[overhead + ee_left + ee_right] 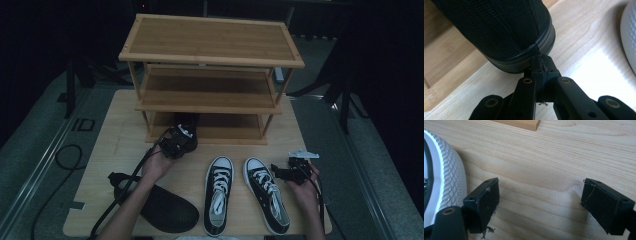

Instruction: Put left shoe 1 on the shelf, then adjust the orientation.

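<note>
- Dark room, grey floor (35,150); light wooden desk (115,125) carries a three-tier bamboo shoe rack (212,45) along its far edge.
- Left gripper (187,131) sits at the rack's bottom tier, left end; jaws pinched tight on the heel rim of a black shoe (499,27), which rests half on that tier's front lip.
- Second black shoe (162,207) lies near the desk's front-left corner, under the left forearm.
- Two black-and-white sneakers (220,192) stand side by side at the front edge, toes toward the rack.
- Right gripper (280,172) rests near the desk's right edge just beside the right sneaker (446,177); jaws spread wide, nothing between them, bare wood below.
</note>
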